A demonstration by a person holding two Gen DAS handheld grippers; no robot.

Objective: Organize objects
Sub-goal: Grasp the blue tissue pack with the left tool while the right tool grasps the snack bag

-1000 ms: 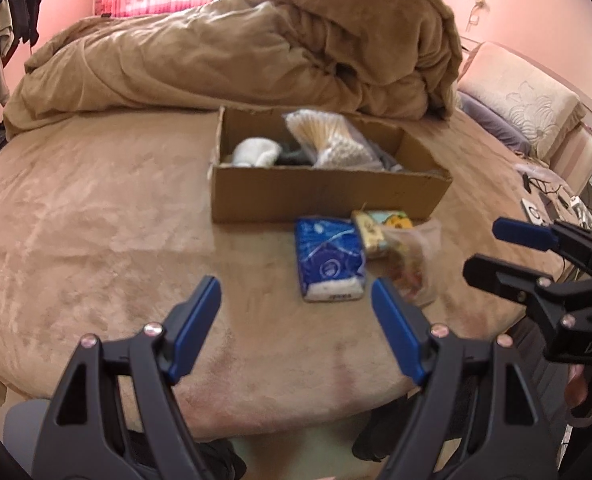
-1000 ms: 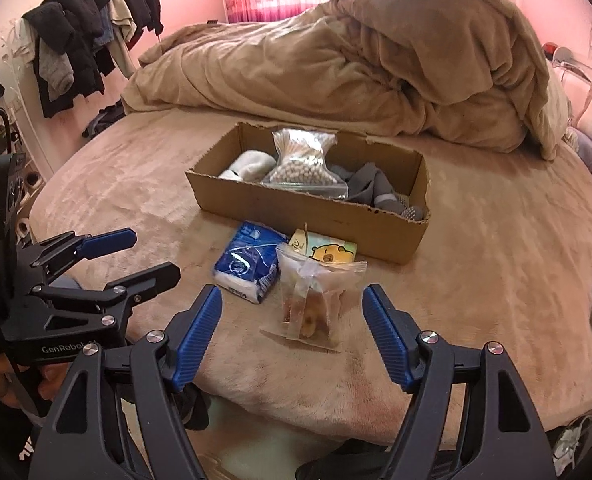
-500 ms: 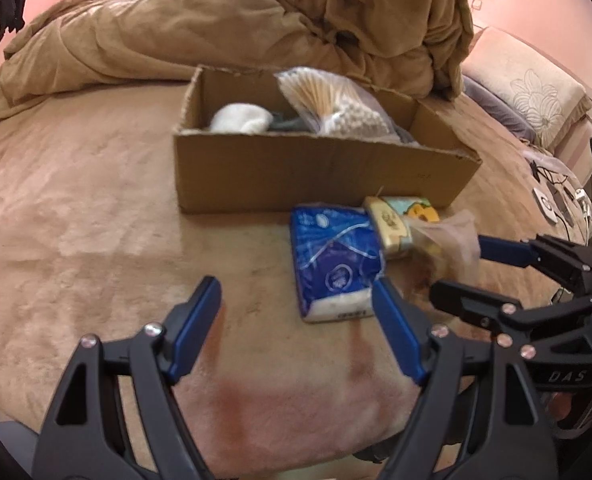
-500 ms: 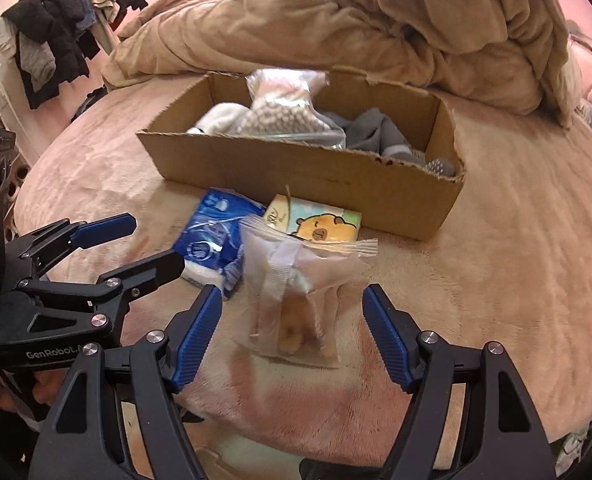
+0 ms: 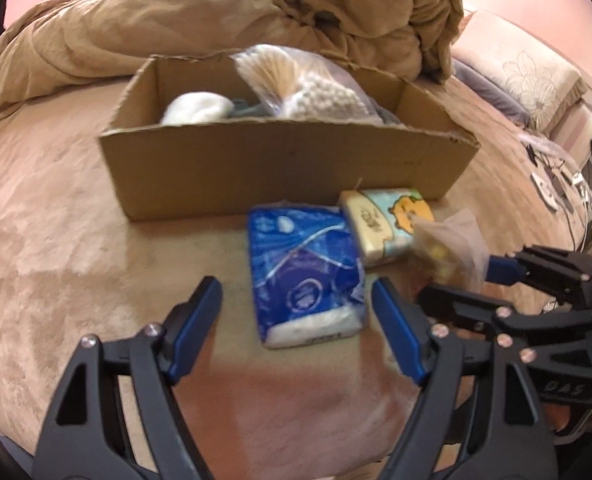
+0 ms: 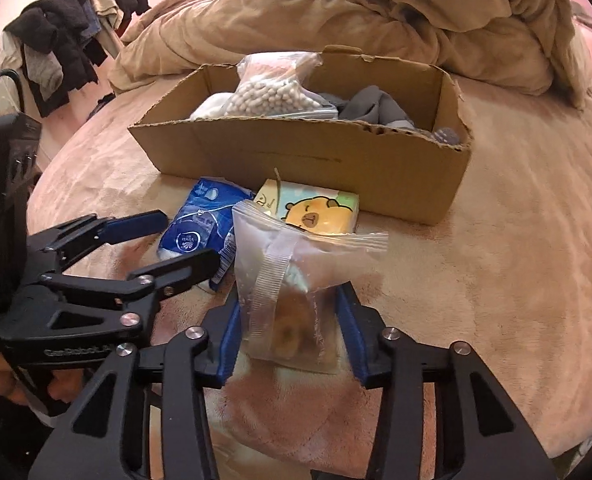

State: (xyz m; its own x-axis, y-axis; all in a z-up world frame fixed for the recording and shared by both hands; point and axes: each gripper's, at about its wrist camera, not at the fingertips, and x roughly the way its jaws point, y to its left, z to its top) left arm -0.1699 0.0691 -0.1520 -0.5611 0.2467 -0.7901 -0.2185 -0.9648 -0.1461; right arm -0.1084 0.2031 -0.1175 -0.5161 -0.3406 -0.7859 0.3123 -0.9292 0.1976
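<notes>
Clear zip-top plastic bag of brownish snacks (image 6: 288,300), standing between my right gripper (image 6: 290,332) fingers on the beige plush bedspread (image 6: 515,280).

My right gripper's blue pads sit against both sides of the bag, so I read it as clamped on it. My left gripper (image 5: 296,332) is spread wide, empty, with the blue tissue pack (image 5: 303,272) lying between and just ahead of its fingers. A cartoon-printed tissue pack (image 6: 315,210) lies beside the blue one, against the open brown cardboard box (image 6: 315,160). Inside the box I see a clear bag of white beads (image 6: 272,92), something white (image 5: 196,108) and grey cloth (image 6: 375,110).
</notes>
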